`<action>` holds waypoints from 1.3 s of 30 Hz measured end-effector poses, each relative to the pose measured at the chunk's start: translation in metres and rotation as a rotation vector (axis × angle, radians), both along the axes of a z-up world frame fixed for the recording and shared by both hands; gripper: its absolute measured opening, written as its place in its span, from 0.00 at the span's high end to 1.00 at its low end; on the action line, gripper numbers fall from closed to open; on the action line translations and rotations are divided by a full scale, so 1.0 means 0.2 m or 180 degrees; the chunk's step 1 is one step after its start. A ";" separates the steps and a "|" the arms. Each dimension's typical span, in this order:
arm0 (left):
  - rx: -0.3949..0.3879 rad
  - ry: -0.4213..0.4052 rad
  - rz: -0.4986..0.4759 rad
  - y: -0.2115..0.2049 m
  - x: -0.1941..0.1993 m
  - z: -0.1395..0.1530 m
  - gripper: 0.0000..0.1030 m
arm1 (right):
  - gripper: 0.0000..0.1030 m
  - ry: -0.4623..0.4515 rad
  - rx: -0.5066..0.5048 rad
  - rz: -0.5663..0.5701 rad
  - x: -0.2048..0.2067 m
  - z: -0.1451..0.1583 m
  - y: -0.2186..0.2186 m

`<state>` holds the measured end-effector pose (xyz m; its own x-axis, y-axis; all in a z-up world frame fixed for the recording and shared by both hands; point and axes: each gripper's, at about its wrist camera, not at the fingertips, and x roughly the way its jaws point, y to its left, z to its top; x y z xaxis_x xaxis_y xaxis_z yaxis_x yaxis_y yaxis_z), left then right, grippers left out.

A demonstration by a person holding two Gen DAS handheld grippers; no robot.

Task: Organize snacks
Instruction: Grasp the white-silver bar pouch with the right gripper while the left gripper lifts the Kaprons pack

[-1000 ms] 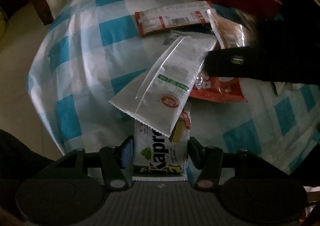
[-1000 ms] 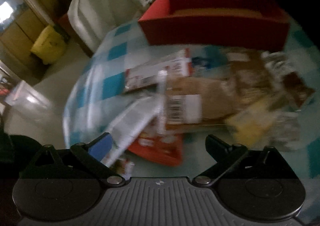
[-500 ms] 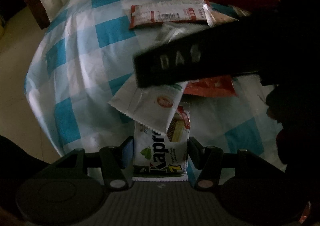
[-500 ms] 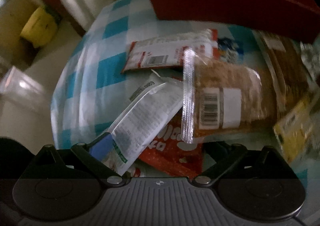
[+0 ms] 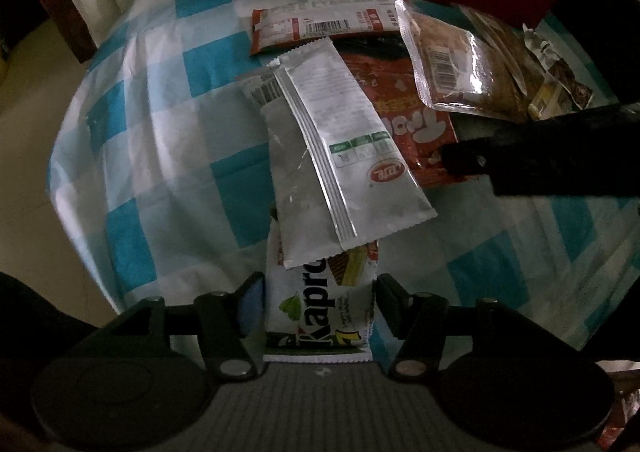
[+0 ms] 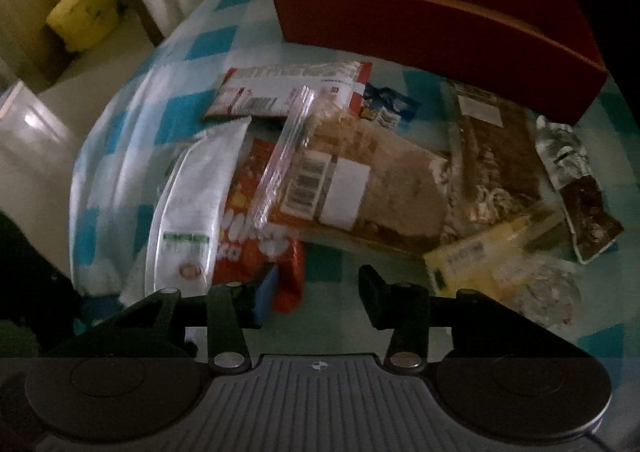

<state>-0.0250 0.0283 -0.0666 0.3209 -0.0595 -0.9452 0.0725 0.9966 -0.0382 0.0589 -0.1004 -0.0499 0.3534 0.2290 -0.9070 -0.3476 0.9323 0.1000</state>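
A pile of snack packets lies on a blue-and-white checked cloth (image 5: pixel 160 156). My left gripper (image 5: pixel 318 294) is shut on a white Kapro wafer packet (image 5: pixel 320 312) at the near edge. A silver packet (image 5: pixel 344 140) lies across it, over a red packet (image 5: pixel 416 120). My right gripper (image 6: pixel 316 292) is open just above the cloth, its left finger beside the red packet's (image 6: pixel 256 236) near end. A clear bag of brown snack (image 6: pixel 360 180) lies ahead of it. The right gripper also shows as a dark bar in the left wrist view (image 5: pixel 540 156).
A red open box (image 6: pixel 436 24) stands at the back of the table. More packets lie at right: a yellow one (image 6: pixel 480 252), a clear brown one (image 6: pixel 496 148), a dark one (image 6: pixel 576 180). A red-white packet (image 6: pixel 288 92) lies at the back. A yellow bin (image 6: pixel 84 16) stands on the floor at left.
My right gripper swept across the pile and came down at its near side, its jaws narrower. The silver packet has swung round over the red packet. My left gripper held still.
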 end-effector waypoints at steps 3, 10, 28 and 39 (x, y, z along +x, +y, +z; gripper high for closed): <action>-0.0047 0.0007 0.0030 0.01 0.00 0.00 0.48 | 0.36 0.0019 0.0074 0.0155 -0.02 0.03 0.01; -0.0133 0.0008 0.0156 0.06 0.00 0.00 0.48 | 0.13 -0.0068 0.0315 0.0312 0.08 0.06 0.24; -0.0235 0.0036 0.0099 0.08 0.02 -0.01 0.41 | 0.54 -0.0163 -0.0270 0.0904 0.15 0.02 0.31; -0.0271 0.0051 0.0234 0.13 0.06 -0.02 0.39 | 0.58 -0.0177 0.0352 0.0497 -0.01 0.13 -0.08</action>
<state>-0.0125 0.0544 -0.0705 0.3121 -0.1166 -0.9429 -0.0022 0.9923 -0.1235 0.0578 -0.1160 -0.0234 0.3547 0.3822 -0.8533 -0.4948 0.8511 0.1755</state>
